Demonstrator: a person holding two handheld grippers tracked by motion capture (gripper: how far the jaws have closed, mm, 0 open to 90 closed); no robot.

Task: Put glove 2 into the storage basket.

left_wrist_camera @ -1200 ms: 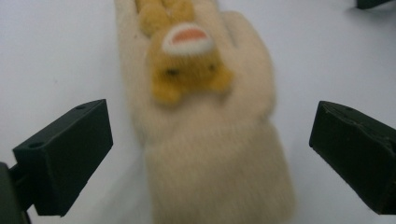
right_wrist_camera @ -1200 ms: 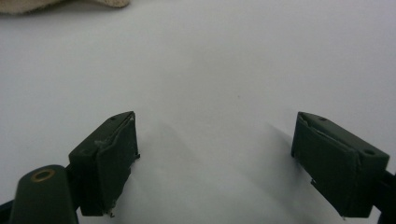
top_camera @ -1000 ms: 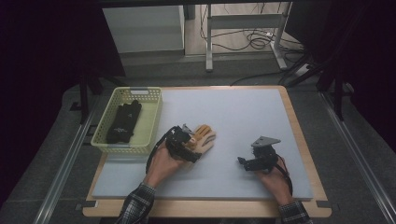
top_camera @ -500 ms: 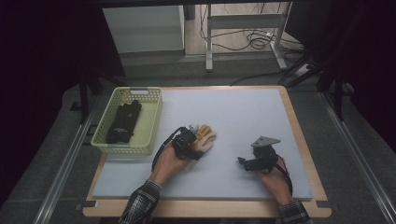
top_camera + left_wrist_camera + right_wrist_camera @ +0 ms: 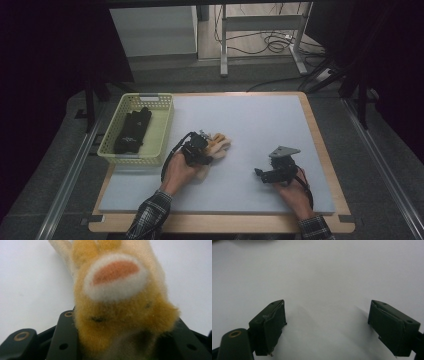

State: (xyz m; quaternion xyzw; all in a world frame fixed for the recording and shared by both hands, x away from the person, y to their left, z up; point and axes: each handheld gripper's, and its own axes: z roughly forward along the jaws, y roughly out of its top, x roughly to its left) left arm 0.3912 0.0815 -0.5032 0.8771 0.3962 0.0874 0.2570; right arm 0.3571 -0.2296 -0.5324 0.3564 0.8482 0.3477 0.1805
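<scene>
We hold a two-jaw gripper in each hand over a pale grey table mat [image 5: 260, 130]. Our left gripper [image 5: 200, 149] sits near the mat's left-centre, and its jaws have just been closing around a fuzzy orange-and-cream glove [image 5: 117, 297], which lies flat on the mat. In the left gripper view the plush fabric bulges between the two black jaws, so we judge them clamped on its near end. The glove looks soft, light and floppy; it will likely sag and drag when lifted, so a bite across the thick bunched cuff seems safest, not the loose fingers.

Our right gripper [image 5: 274, 172] rests well apart to the right, jaws wide apart over bare mat, holding nothing.

To the left, a pale yellow mesh basket [image 5: 162, 131] sits at the mat's edge, with a black glove [image 5: 132, 131] lying inside. Its raised wall stands between our glove and the basket floor.
</scene>
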